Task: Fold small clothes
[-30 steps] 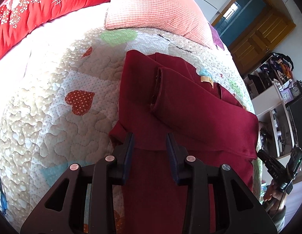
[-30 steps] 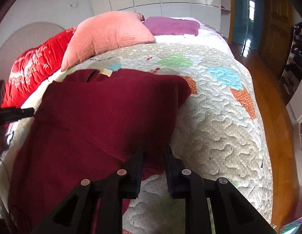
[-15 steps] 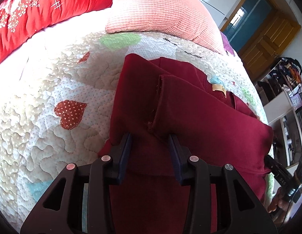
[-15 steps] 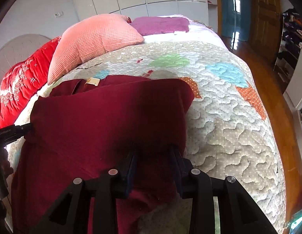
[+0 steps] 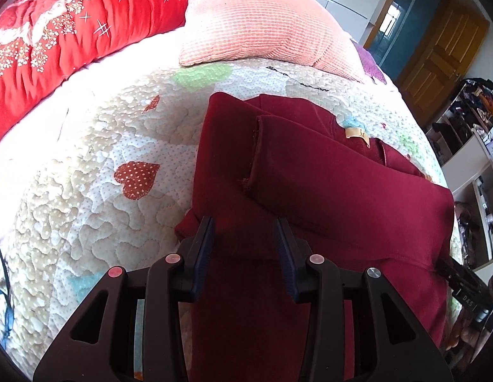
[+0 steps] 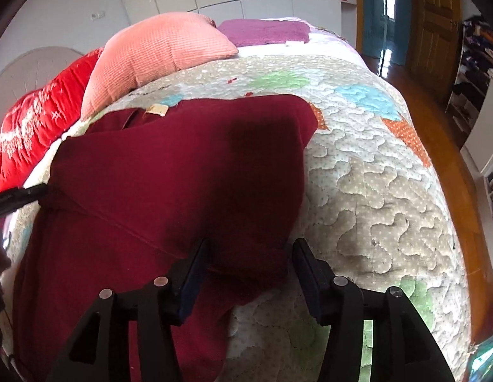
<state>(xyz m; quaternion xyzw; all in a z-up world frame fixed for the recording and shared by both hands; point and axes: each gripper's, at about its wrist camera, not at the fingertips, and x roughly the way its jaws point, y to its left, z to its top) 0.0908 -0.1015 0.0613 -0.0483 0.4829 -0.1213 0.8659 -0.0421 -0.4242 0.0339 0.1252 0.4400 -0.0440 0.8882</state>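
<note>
Garment point(image 5: 326, 191) first: the dark red piece lies on the quilted bedspread point(image 5: 96, 210) of the bed, partly folded, with one sleeve laid across the body and a small tan label point(image 5: 354, 133) showing near the collar at the far end. In your left wrist view the sleeve's cuff edge runs down toward the tongs, and a patterned red heart on the quilt sits just beside the garment's left edge.

Your left tongs point(image 5: 244, 242) point down at the near fold of the cloth. Their jaws stand apart with red fabric visible in the gap; the pads do not press on it, so nothing is pinched there.

Your right tongs point(image 6: 251, 264) sit at the garment's point(image 6: 170, 172) near right corner. Their jaws have just been opening and now stand spread, with the folded corner lying between them and clear of both pads. The corner rests on the bedspread point(image 6: 373, 191) rather than hanging from the tongs.

From the right wrist view you can see the tip of the left tongs point(image 6: 20, 194) at the far left, touching or just beside the opposite edge of the garment; from the left wrist view the right tongs point(image 5: 453, 273) show at the lower right edge of the cloth.

A pink pillow point(image 5: 262, 22) lies beyond the garment near the head of the bed, with a red blanket point(image 5: 55, 41) to its left and a purple cloth point(image 6: 265, 31) behind it.
</note>
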